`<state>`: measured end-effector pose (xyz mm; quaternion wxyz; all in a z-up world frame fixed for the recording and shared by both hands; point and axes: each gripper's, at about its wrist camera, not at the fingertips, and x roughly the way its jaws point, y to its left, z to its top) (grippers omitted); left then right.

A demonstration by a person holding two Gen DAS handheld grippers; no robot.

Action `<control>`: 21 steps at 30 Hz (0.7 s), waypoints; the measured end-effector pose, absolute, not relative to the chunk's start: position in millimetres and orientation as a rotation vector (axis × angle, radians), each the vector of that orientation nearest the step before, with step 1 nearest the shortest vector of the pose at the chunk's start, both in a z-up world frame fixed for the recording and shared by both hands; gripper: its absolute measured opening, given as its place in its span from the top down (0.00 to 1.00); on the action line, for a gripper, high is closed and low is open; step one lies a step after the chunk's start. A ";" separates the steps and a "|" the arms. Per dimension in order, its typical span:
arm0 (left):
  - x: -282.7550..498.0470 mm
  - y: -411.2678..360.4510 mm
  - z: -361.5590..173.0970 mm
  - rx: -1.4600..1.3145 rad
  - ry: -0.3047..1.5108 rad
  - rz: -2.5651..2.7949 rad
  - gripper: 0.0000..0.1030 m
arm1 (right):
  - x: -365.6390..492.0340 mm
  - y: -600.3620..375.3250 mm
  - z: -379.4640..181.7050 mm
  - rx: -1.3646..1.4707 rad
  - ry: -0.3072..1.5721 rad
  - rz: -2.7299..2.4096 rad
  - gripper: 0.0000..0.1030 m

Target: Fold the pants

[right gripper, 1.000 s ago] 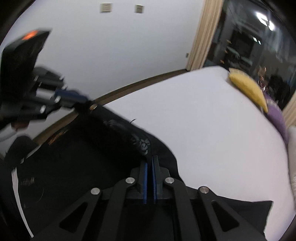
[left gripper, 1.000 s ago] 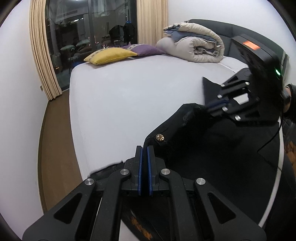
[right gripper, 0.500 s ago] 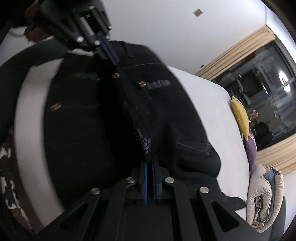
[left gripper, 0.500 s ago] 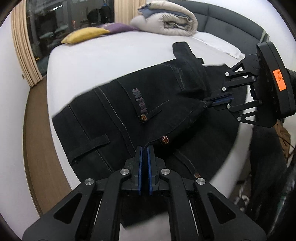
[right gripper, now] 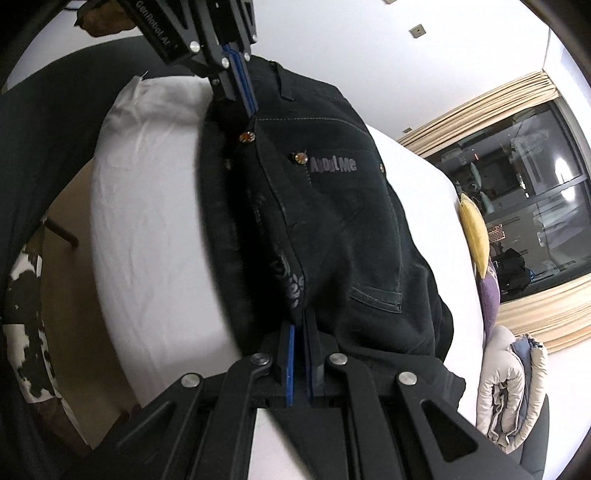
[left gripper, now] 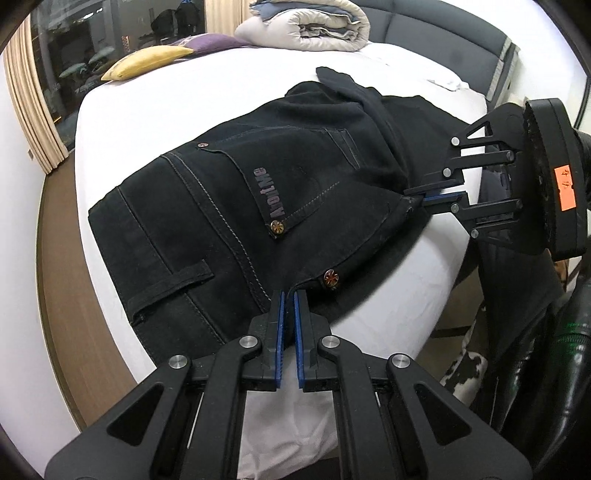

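Black jeans [left gripper: 258,192] with grey lettering on the back pocket lie on the white bed [left gripper: 155,107], top part spread near the bed's corner, legs bunched toward the far side. My left gripper [left gripper: 288,299] is shut on the jeans' edge beside a metal rivet. My right gripper [left gripper: 415,197] is shut on the same edge farther right. In the right wrist view the right gripper [right gripper: 300,325] pinches that edge, the jeans [right gripper: 351,221] stretch away from it, and the left gripper [right gripper: 245,98] holds the far end.
A yellow pillow [left gripper: 147,61], a purple pillow [left gripper: 207,40] and a rolled duvet [left gripper: 310,26] lie at the bed's far end. A dark headboard [left gripper: 443,33] runs behind. Wood floor [left gripper: 59,277] and curtains [left gripper: 26,107] are at left. The bed's edge is close below me.
Both grippers swung the held jeans down onto the bed. The jeans went from hanging bunched to lying spread flat near the corner, the edge still stretched between the two grippers.
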<state>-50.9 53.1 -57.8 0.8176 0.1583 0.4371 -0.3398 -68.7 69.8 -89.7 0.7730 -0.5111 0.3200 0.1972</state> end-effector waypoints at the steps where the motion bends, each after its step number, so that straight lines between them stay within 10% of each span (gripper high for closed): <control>1: -52.7 53.7 -57.9 0.336 0.933 -0.726 0.96 | -68.1 71.5 -88.5 -1.109 0.691 0.421 0.95; 21: -47.0 68.3 -11.0 0.025 0.894 -0.742 0.88 | -86.2 72.1 -104.2 -0.989 0.749 0.350 0.92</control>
